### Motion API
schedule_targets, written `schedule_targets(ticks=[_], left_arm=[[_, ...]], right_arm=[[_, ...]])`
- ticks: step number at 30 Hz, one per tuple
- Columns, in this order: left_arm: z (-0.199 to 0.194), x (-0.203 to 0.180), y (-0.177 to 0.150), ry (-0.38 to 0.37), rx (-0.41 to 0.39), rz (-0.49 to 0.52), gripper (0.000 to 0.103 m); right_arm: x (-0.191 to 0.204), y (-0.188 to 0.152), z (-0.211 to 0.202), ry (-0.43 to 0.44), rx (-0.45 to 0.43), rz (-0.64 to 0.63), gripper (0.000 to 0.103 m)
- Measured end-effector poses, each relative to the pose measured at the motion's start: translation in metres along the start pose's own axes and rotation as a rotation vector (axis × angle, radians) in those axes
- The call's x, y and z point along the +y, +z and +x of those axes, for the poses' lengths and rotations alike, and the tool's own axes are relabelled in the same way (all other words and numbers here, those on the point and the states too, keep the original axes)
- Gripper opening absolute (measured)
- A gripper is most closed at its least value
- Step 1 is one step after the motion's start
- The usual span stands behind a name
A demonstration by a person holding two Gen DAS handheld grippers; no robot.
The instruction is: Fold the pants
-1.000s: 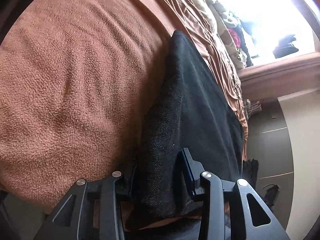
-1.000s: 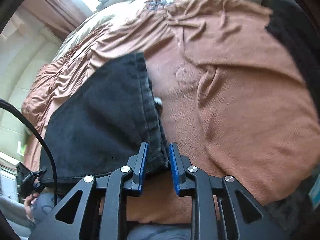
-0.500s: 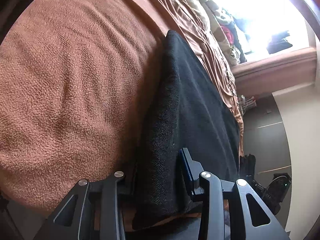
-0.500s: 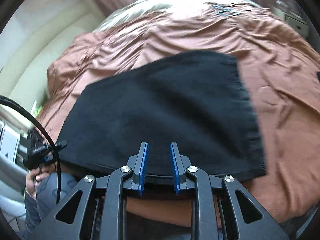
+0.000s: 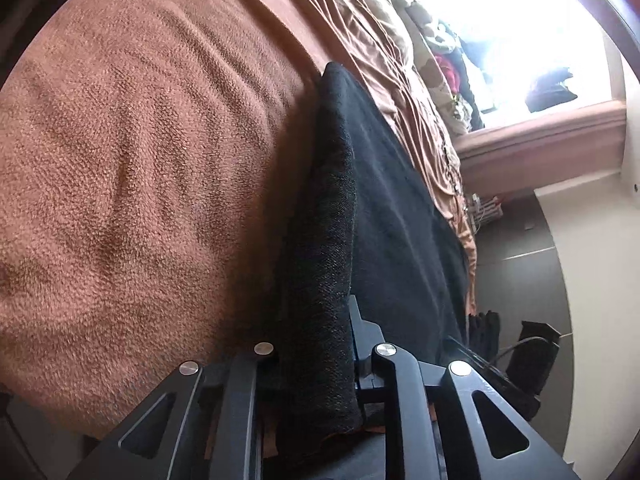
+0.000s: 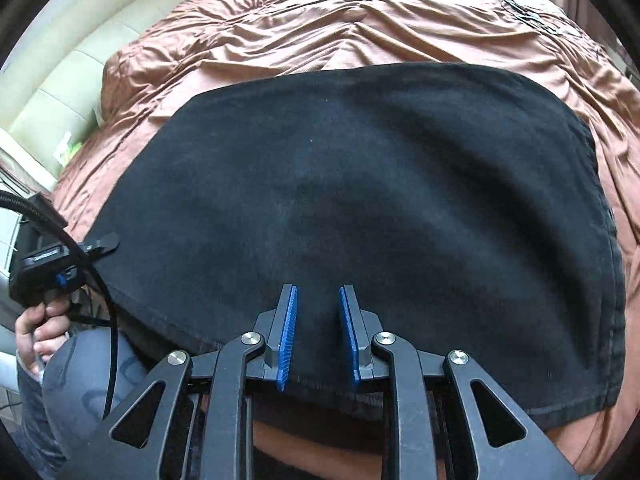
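I have the black pants (image 6: 360, 208) lying flat on the brown blanket (image 5: 132, 168), folded into a broad panel near the bed's near edge. My left gripper (image 5: 312, 360) has just been closing and now pinches the thick folded edge at the left, I judge to anchor it for the next fold. My right gripper (image 6: 318, 332) hovers over the near hem, jaws narrowly spread, gripping nothing.
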State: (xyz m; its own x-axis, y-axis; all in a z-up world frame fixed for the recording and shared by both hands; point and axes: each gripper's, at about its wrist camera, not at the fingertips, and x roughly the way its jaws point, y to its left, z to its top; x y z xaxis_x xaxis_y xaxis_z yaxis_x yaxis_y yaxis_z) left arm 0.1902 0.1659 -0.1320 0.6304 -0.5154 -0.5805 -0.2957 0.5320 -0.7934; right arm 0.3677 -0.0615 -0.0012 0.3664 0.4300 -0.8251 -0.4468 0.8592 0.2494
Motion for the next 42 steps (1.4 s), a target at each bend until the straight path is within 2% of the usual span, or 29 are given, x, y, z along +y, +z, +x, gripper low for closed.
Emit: schedule_targets(ticks=[11, 13, 14, 22, 28, 30, 31, 34, 36, 42], left_arm=[[-0.004, 0.001, -0.004, 0.006, -0.009, -0.039, 0.018], [-0.003, 0.002, -0.003, 0.015, -0.011, -0.048, 0.026], [-0.002, 0.002, -0.003, 0.018, -0.012, -0.051, 0.027], [0.006, 0.004, 0.003, 0.014, -0.017, -0.088, 0.027], [0.010, 0.006, 0.009, -0.001, -0.022, -0.118, 0.027], [0.010, 0.005, 0.010, -0.002, -0.021, -0.121, 0.023], [0.010, 0.004, 0.010, -0.006, -0.019, -0.122, 0.018], [0.007, 0.000, 0.010, -0.038, -0.019, -0.124, 0.014], [0.004, -0.003, 0.011, -0.067, -0.018, -0.126, 0.013], [-0.007, -0.013, 0.015, -0.119, -0.023, -0.107, 0.012]], right_arm=[[0.022, 0.043, 0.040, -0.049, 0.036, -0.039, 0.016], [0.023, 0.052, 0.050, -0.052, 0.046, -0.040, 0.016], [0.024, 0.057, 0.054, -0.053, 0.050, -0.039, 0.016], [0.013, 0.099, 0.090, -0.066, 0.074, 0.009, 0.003], [0.014, 0.122, 0.109, -0.092, 0.072, 0.037, 0.002], [0.014, 0.128, 0.115, -0.091, 0.075, 0.045, 0.002], [0.014, 0.129, 0.117, -0.086, 0.076, 0.053, 0.002], [0.014, 0.129, 0.118, -0.048, 0.090, 0.074, 0.002], [0.015, 0.121, 0.117, 0.011, 0.113, 0.085, 0.002], [0.023, 0.089, 0.107, 0.071, 0.144, 0.071, 0.002]])
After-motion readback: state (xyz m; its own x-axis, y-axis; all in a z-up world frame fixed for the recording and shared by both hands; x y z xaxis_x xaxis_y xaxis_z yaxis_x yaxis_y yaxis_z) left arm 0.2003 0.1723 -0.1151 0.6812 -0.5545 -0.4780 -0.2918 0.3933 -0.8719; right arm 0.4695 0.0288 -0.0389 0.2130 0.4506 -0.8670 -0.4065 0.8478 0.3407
